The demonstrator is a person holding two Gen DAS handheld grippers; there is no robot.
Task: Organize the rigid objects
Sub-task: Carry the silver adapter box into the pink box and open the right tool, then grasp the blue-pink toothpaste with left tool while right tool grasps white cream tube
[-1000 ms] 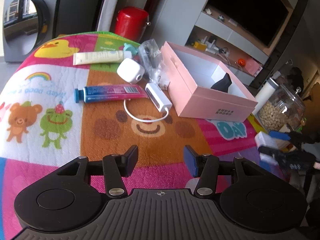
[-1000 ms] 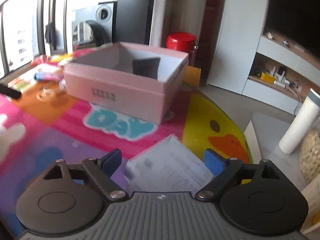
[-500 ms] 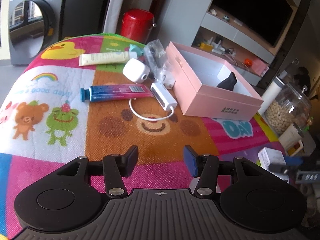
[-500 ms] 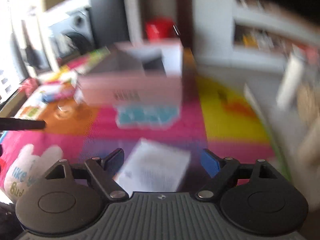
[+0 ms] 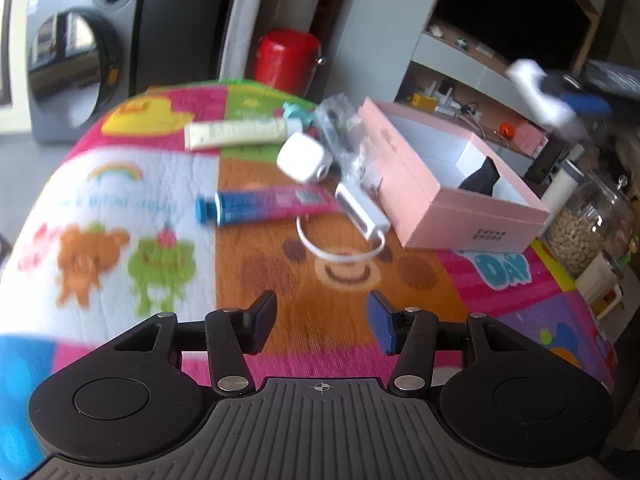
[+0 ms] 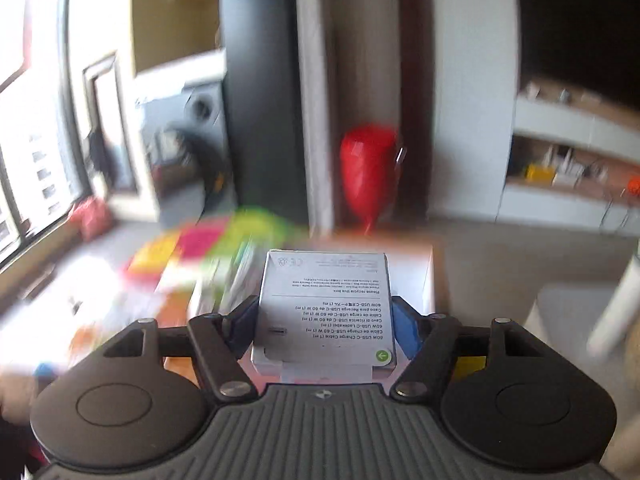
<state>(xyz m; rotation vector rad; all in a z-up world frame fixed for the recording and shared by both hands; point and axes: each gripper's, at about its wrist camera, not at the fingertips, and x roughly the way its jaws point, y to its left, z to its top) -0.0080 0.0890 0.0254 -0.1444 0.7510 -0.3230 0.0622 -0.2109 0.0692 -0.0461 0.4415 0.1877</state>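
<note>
On a colourful play mat [image 5: 168, 184], a white cable box [image 6: 326, 308], a moment ago lying flat, is now lifted between the closing right gripper [image 6: 324, 320], toward the far-right pink box [image 5: 452, 184]; the left gripper [image 5: 322, 316] is held unclenched, empty.

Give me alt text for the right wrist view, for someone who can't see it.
The right claw is closing on a small white charge-cable box, printed label up, pads against its sides. Behind it, blurred: a colourful mat and a red canister.
</note>
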